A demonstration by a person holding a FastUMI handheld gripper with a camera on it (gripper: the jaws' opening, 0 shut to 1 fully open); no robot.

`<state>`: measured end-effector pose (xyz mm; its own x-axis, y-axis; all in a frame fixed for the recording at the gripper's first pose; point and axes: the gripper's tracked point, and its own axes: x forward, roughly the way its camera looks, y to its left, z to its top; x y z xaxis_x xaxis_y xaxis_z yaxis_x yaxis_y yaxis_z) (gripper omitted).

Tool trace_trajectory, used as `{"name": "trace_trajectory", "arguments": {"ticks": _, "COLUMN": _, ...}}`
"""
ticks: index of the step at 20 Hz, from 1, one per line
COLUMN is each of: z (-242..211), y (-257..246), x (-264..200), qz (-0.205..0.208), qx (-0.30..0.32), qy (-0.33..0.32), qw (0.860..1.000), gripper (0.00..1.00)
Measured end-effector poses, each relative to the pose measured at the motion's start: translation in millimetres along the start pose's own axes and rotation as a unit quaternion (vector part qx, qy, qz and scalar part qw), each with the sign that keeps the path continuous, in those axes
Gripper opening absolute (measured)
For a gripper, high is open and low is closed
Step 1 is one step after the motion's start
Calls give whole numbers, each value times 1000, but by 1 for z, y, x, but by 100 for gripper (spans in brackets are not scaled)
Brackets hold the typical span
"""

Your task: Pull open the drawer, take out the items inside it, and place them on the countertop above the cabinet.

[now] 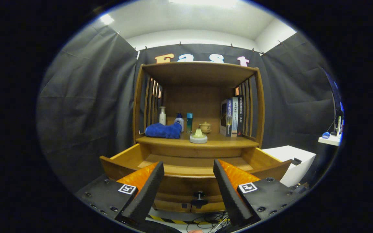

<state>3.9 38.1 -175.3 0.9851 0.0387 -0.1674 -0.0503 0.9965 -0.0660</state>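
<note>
A wooden cabinet stands straight ahead with its drawer [270, 160] pulled out toward me. The drawer's dark knob [199, 195] shows low on its front, between my fingers. As much of the drawer's inside as I can see is bare wood. On the countertop [231, 141] above it lie a blue towel [163, 130] and a pale green lid-shaped piece [198, 136] near the front edge. My gripper [188, 170] is open, its fingers spread in front of the drawer's front panel with nothing between them.
At the back of the countertop stand a white pump bottle [162, 116], two small bottles [184, 122], a small teapot [205, 127] and several books [232, 117]. A white box [291, 161] sits right of the drawer. Cables [206, 221] lie on the floor below.
</note>
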Motion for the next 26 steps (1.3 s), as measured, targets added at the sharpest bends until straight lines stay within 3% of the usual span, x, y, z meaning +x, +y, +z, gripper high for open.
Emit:
{"name": "trace_trajectory", "arguments": {"ticks": 9, "z": -54, "y": -24, "x": 14, "qz": -12, "qx": 28, "qy": 43, "qw": 999, "gripper": 99}}
{"name": "trace_trajectory", "arguments": {"ticks": 26, "z": -63, "y": -23, "x": 34, "qz": -33, "qx": 27, "qy": 40, "qw": 998, "gripper": 98}}
